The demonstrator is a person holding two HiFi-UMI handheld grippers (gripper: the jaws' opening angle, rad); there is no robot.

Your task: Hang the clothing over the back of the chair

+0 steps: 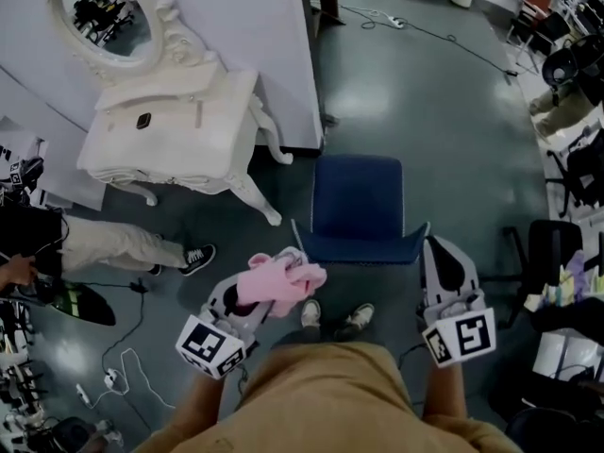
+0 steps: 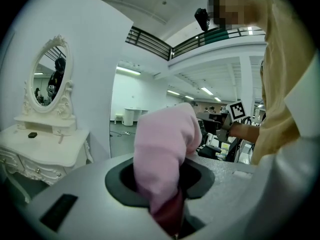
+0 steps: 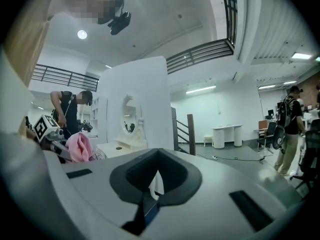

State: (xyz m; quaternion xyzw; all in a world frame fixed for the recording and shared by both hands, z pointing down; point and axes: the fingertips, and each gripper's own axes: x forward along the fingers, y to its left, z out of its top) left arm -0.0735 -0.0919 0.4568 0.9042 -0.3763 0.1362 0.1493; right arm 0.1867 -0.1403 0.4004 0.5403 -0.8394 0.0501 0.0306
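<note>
The clothing (image 1: 280, 283) is seen to be soft pink cloth, matt and fleecy. The shells of the left gripper (image 2: 165, 194) and the right gripper (image 3: 152, 184) are moulded in smooth, matt grey plastic, the jaws being lined in matt black. The chair (image 1: 357, 206) seat is finished in matt blue. The floor (image 1: 444, 130) is smooth and glossy, with lights reflected in it. The dressing table (image 1: 179, 130) is coated in smooth white paint.

No legible text in any view.
Only black-and-white square marker patterns, lower frame of head view: left gripper cube (image 1: 215, 345), right gripper cube (image 1: 460, 336). No letters or digits.
</note>
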